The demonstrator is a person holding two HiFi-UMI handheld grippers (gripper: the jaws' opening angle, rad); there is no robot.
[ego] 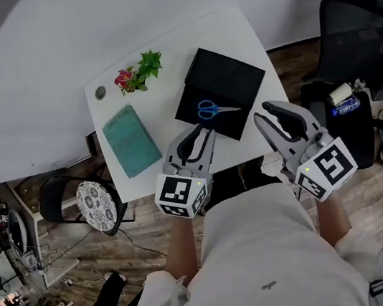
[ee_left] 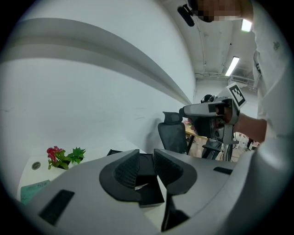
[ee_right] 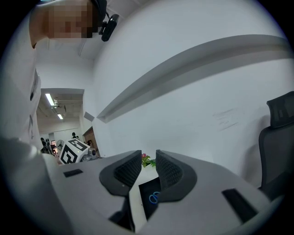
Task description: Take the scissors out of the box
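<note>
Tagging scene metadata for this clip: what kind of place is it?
Probably an office or lab workspace: a white table on a wood floor, a black office chair beside it, and strip lights on the ceiling.

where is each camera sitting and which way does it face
Head view: on the head, steeply down at the table, box and scissors; torso, left gripper, right gripper show.
Left gripper view: on that gripper, along open jaws to the box; right gripper at right.
Right gripper view: on that gripper, along open jaws to the box; left gripper at left.
Shared: all three see the box.
</note>
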